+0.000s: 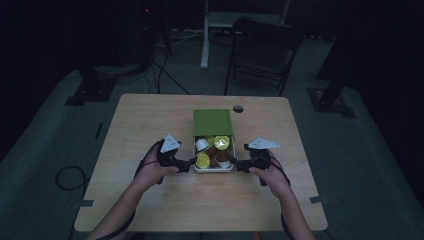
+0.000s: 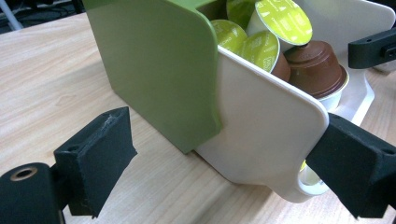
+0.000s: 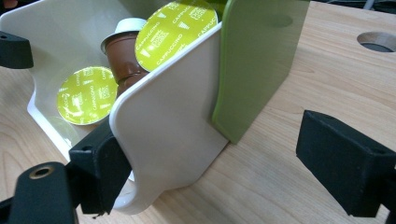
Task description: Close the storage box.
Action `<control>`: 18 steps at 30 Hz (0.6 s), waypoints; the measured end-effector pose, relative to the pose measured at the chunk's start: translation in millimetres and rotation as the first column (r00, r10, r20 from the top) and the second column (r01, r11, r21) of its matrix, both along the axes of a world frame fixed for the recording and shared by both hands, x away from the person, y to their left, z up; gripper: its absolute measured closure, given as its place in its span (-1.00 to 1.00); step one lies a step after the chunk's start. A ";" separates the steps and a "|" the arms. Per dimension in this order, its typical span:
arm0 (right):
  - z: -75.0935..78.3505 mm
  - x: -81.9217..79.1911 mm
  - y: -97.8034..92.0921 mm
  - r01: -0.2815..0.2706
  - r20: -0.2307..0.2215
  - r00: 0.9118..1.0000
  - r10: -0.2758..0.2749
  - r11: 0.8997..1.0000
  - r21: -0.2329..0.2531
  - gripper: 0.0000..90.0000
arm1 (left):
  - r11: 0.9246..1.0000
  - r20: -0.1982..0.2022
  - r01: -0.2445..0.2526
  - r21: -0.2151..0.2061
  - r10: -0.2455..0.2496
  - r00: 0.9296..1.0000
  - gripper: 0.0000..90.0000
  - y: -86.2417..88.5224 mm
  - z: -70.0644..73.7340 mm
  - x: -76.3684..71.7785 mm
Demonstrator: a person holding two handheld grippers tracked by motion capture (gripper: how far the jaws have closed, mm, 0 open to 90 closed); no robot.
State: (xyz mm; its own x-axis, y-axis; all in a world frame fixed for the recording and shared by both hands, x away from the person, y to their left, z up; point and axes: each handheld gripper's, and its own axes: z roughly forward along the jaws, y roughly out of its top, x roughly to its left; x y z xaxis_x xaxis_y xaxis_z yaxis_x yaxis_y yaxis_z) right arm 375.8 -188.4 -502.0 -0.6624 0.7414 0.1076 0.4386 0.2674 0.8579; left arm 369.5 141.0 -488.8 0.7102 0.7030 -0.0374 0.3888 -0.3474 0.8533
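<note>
A green box sleeve (image 1: 212,121) (image 2: 154,70) (image 3: 257,60) lies mid-table, its white drawer (image 1: 213,170) (image 2: 261,121) (image 3: 168,135) pulled out toward me. Inside the drawer are several coffee capsules (image 1: 221,142) (image 2: 285,18) (image 3: 175,32) with yellow-green lids and brown bodies. My left gripper (image 1: 191,162) (image 2: 224,163) is open at the drawer's left side, its jaws straddling the wall's front corner. On the other side, my right gripper (image 1: 236,164) (image 3: 222,165) is open and straddles the right wall the same way. Neither pair of jaws is closed on the wall.
The wooden table (image 1: 150,200) has a round cable hole (image 1: 238,108) (image 3: 376,41) behind the box. A dark chair (image 1: 265,50) and stands sit on the floor beyond the far edge, and cables (image 1: 67,177) lie at the left.
</note>
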 end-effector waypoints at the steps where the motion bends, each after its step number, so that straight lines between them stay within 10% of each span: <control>1: 0.1 0.5 0.0 0.001 0.000 1.000 -0.001 1.000 0.001 -0.71 | 1.000 -0.001 0.001 0.001 -0.001 1.000 -0.78 0.1 0.1 0.6; 18: 0.3 11.2 2.0 0.044 0.012 0.999 -0.044 0.999 -0.004 -0.71 | 1.000 0.013 -0.026 0.002 0.026 1.000 -0.77 -1.0 0.0 10.9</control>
